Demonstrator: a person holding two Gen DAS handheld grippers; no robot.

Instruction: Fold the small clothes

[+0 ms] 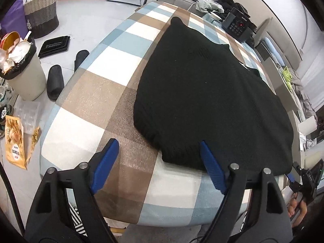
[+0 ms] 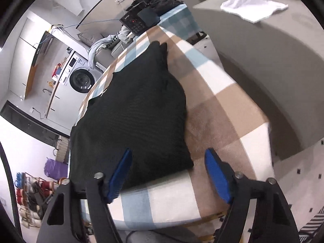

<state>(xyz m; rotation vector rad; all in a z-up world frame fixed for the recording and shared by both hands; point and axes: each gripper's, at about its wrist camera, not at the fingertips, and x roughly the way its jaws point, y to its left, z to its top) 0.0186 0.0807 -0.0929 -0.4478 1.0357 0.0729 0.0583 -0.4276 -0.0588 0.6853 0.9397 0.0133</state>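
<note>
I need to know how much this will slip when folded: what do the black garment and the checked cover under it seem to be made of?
The black garment looks like a thick matte knit, perhaps wool or acrylic: a ribbed band runs along its near hem and a fine stitch texture shows. The checked cover looks like soft, slightly fuzzy woven or fleecy cloth with a grainy, faintly sparkling nap; the exact fibre cannot be told.

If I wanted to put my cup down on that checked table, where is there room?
Beside the black sweater, the checked table is bare toward the bin. Another bare strip runs along its other side. The far end is crowded by a black device.
</note>
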